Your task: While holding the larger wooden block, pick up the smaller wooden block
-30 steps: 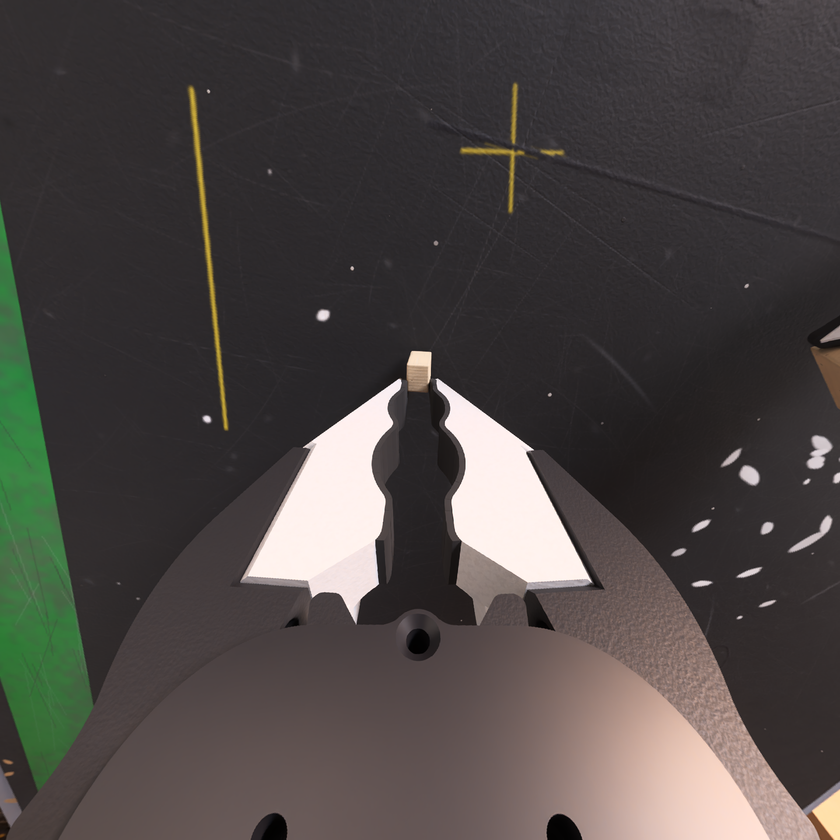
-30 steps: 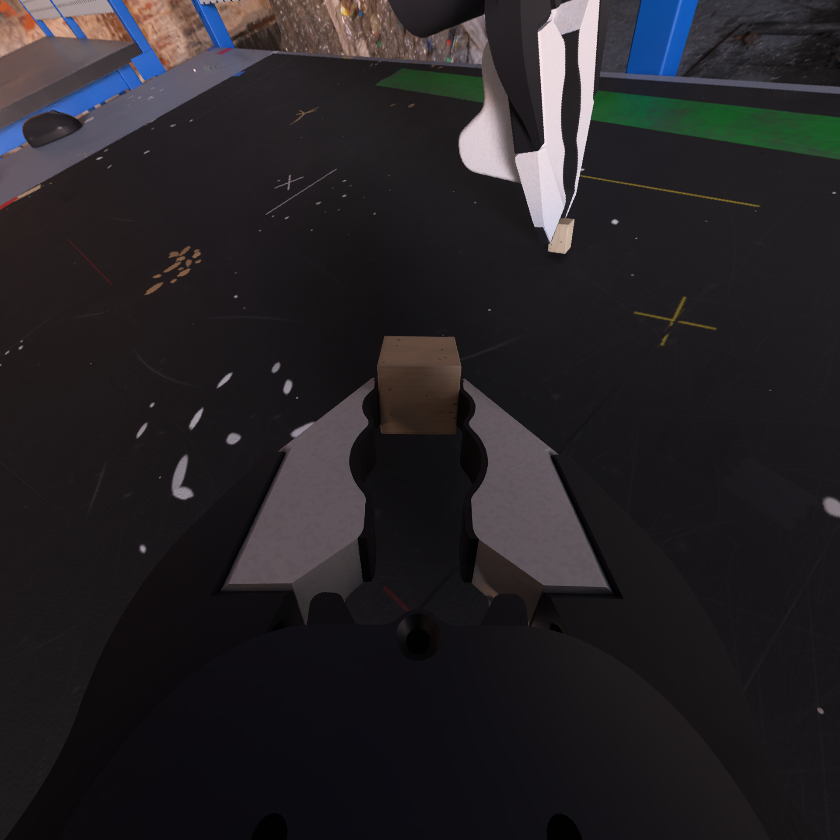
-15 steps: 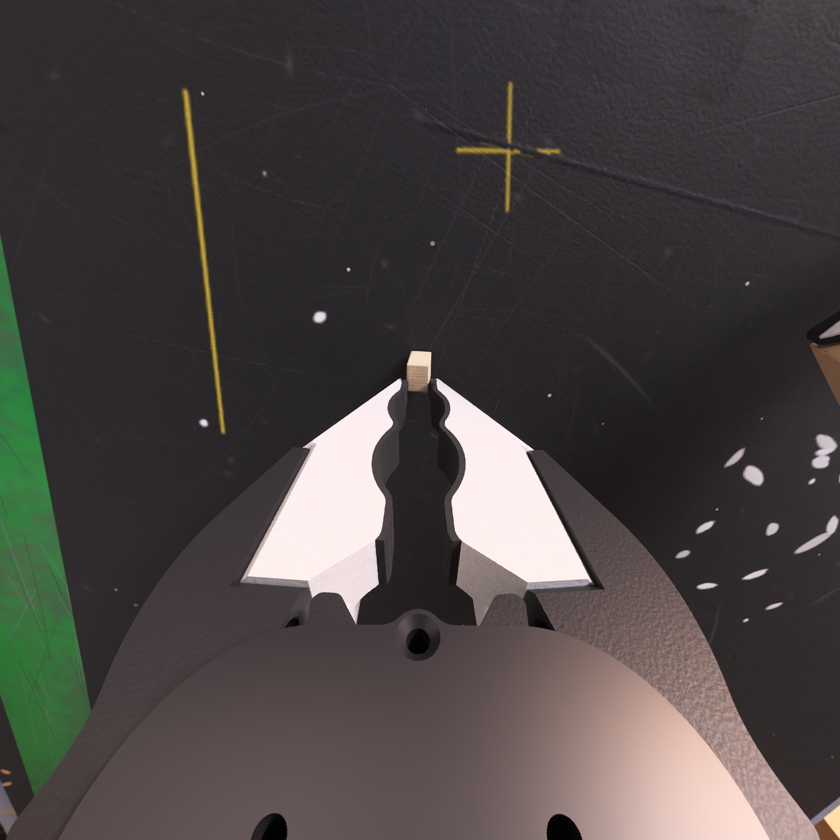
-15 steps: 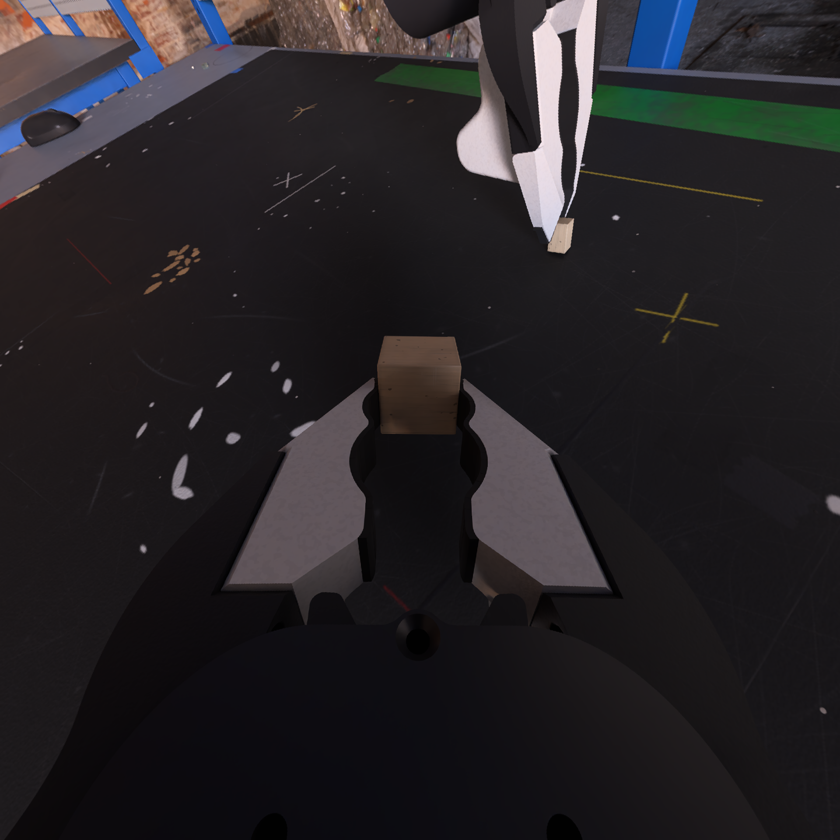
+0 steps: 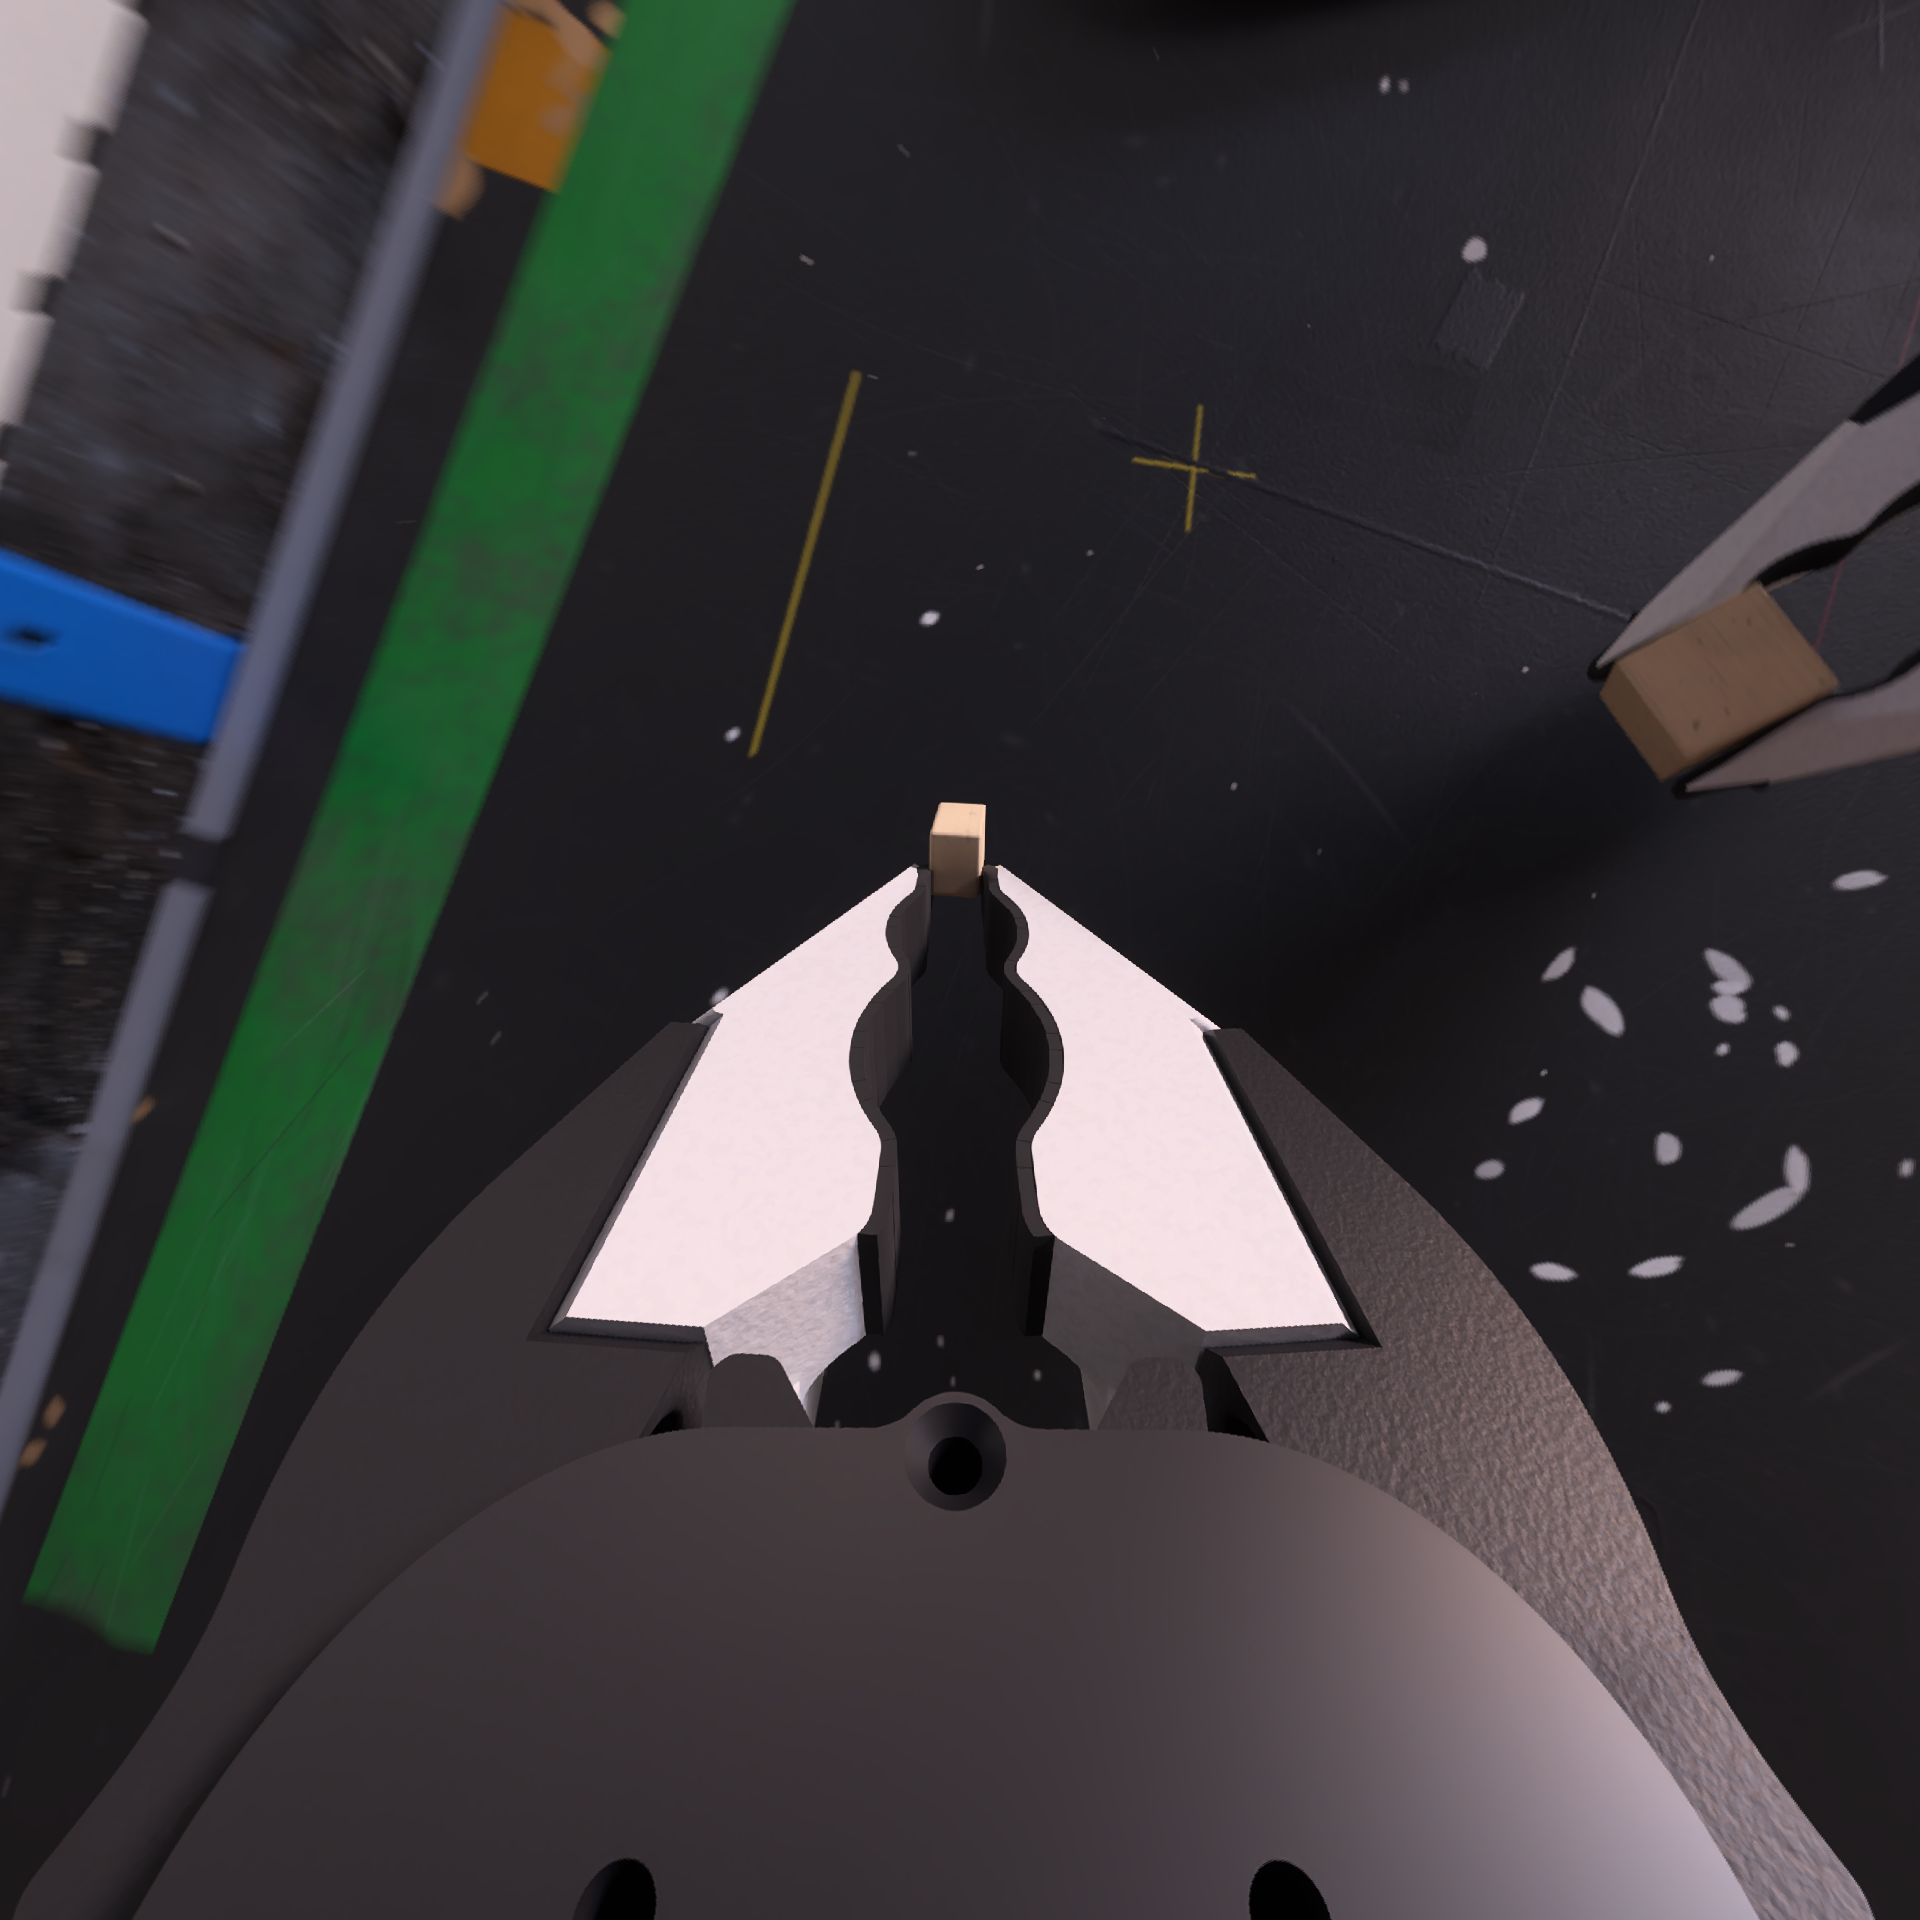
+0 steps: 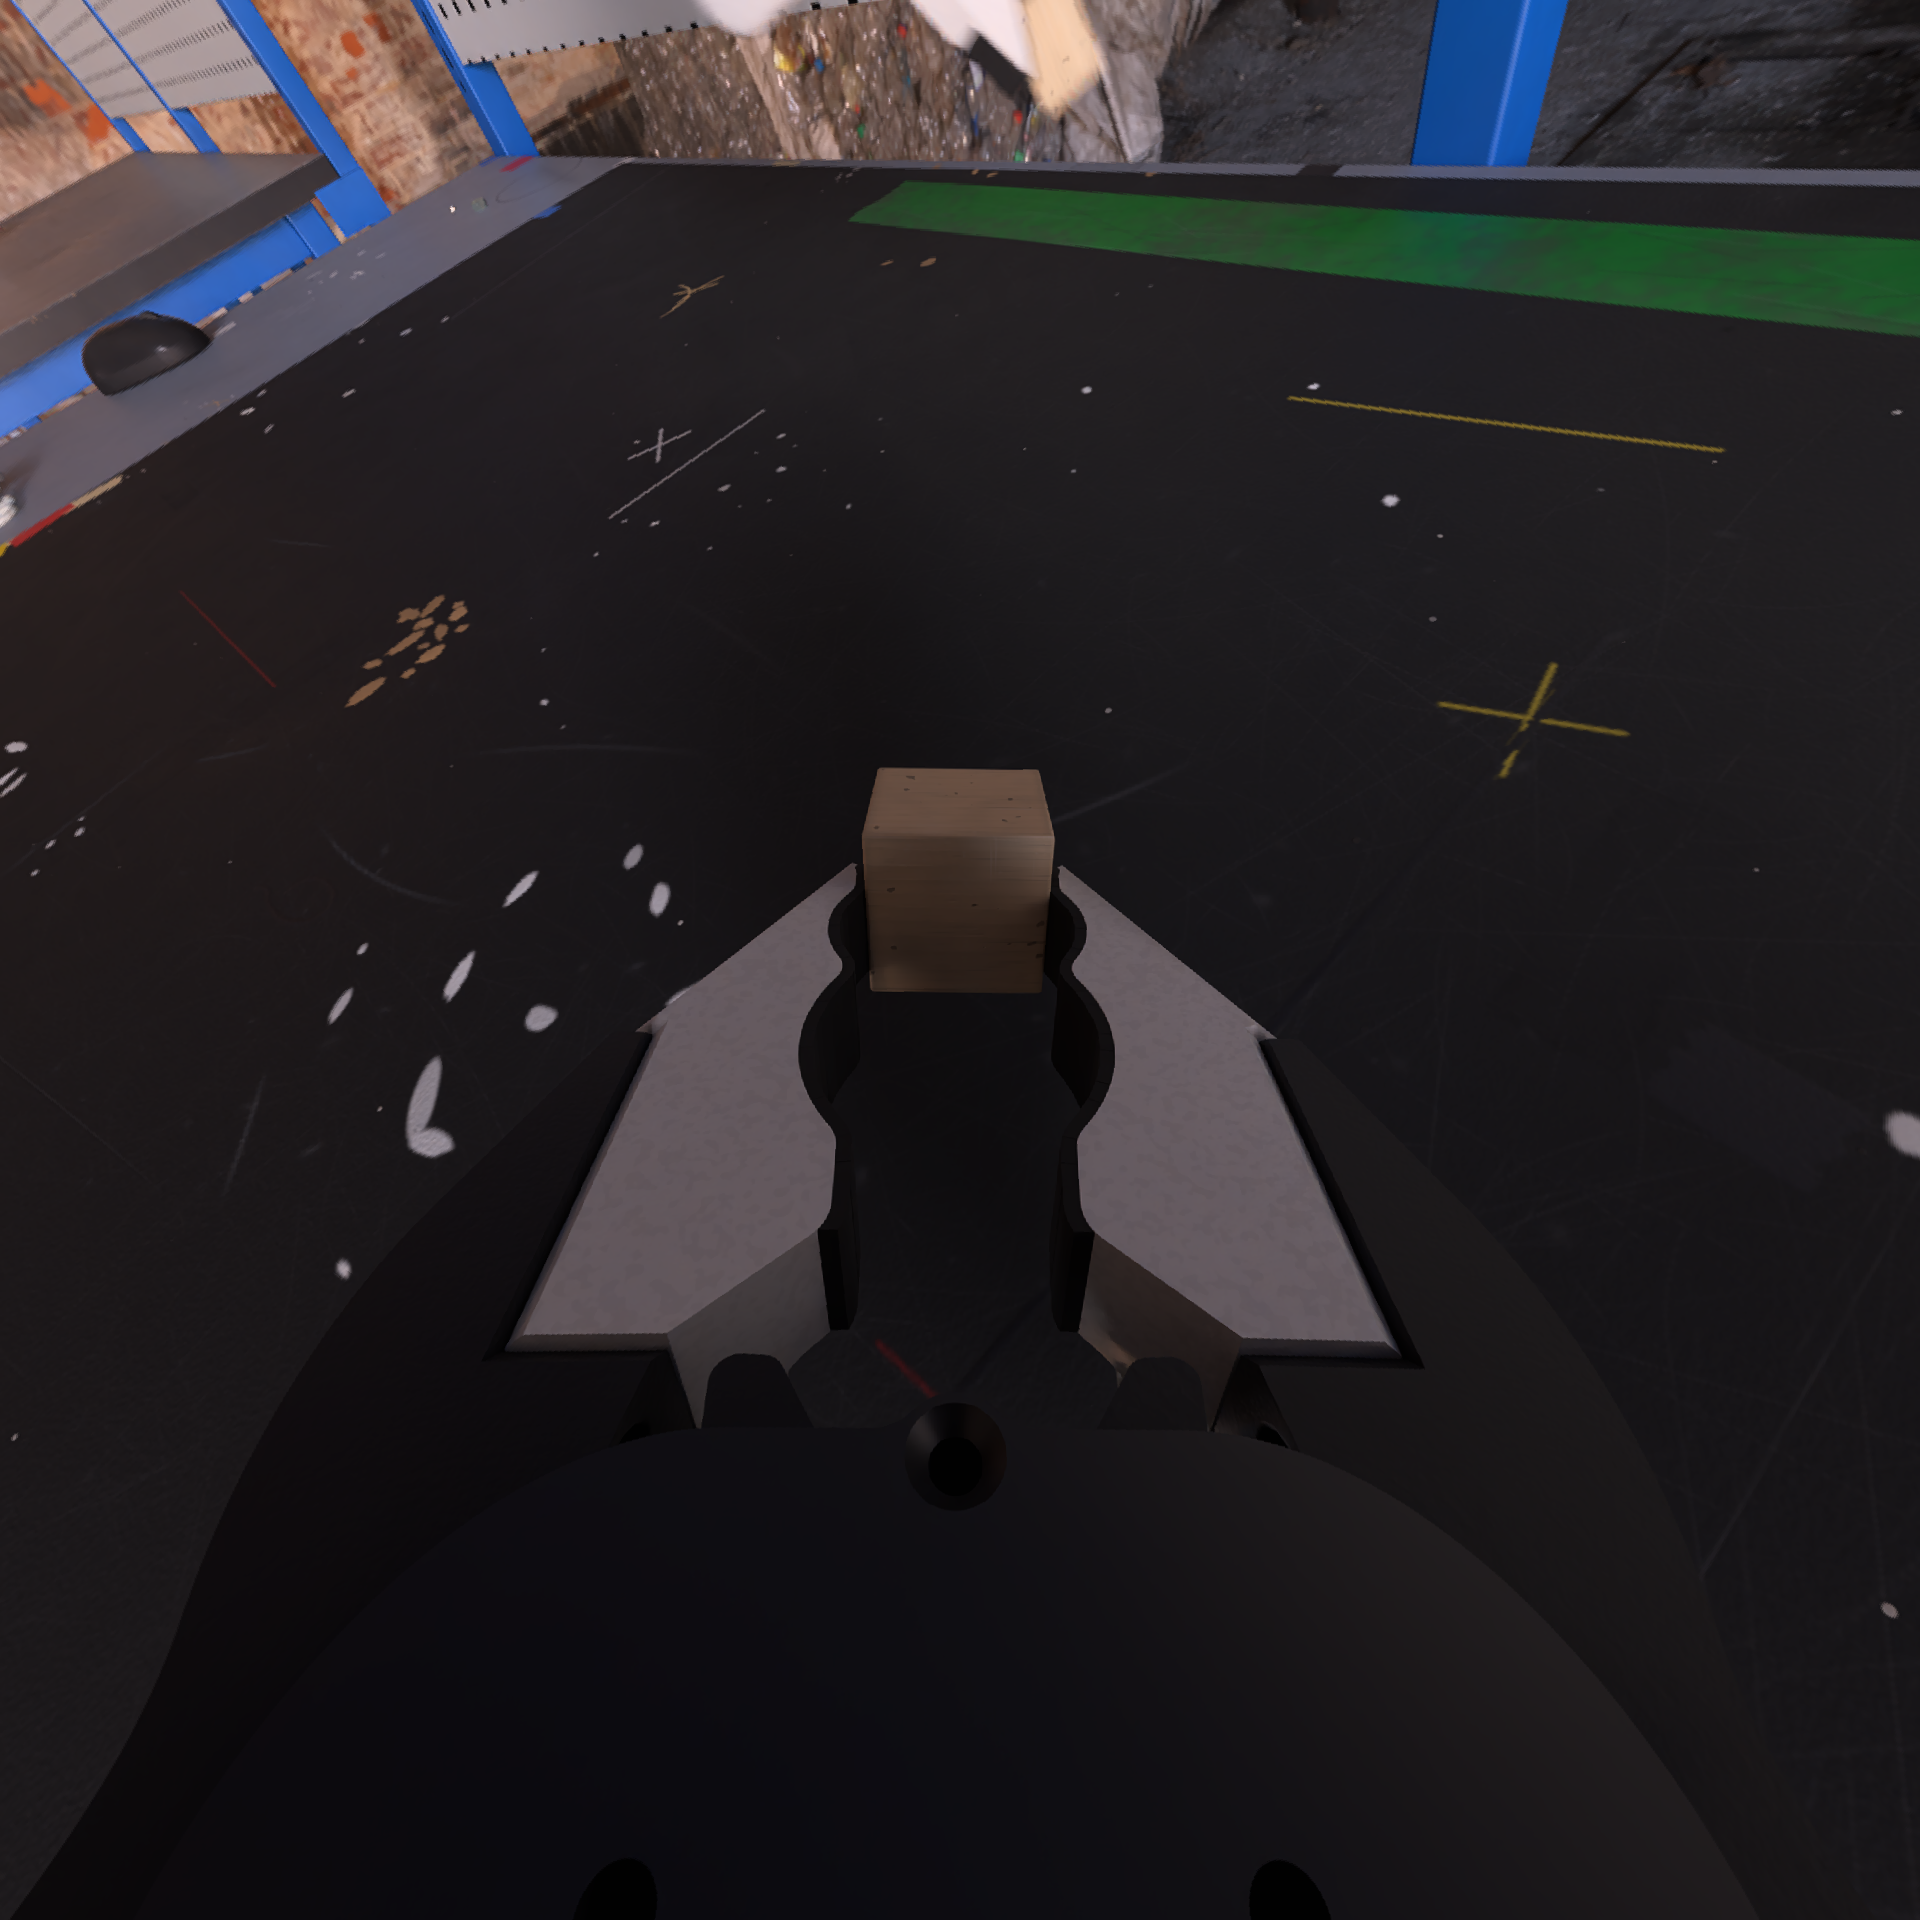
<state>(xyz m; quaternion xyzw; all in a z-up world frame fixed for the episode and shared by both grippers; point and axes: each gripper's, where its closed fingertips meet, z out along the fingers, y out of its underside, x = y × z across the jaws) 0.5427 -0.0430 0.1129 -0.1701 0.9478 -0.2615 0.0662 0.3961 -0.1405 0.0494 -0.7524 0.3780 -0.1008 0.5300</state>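
My left gripper (image 5: 957, 883) is shut on the smaller wooden block (image 5: 957, 860), a pale little cube pinched at the fingertips and held high above the black table. My right gripper (image 6: 956, 883) is shut on the larger wooden block (image 6: 958, 883), a tan cube between the fingertips, above the table. In the left wrist view the right gripper (image 5: 1704, 717) with the larger block (image 5: 1714, 691) shows at the right edge. In the right wrist view the left gripper's tip with the smaller block (image 6: 1060, 52) shows blurred at the top edge.
The black table (image 6: 935, 582) bears a green strip (image 6: 1403, 255), yellow line (image 6: 1507, 421), yellow cross (image 6: 1532, 717) and white paint flecks (image 6: 457, 977). A grey table edge (image 5: 312, 436) and blue frame (image 5: 104, 644) lie left. A dark rounded object (image 6: 140, 348) sits far left.
My left gripper has risen quickly with the smaller block, lifting it well off the table; the table marks shrank in its view. The right gripper with the larger block has not moved.
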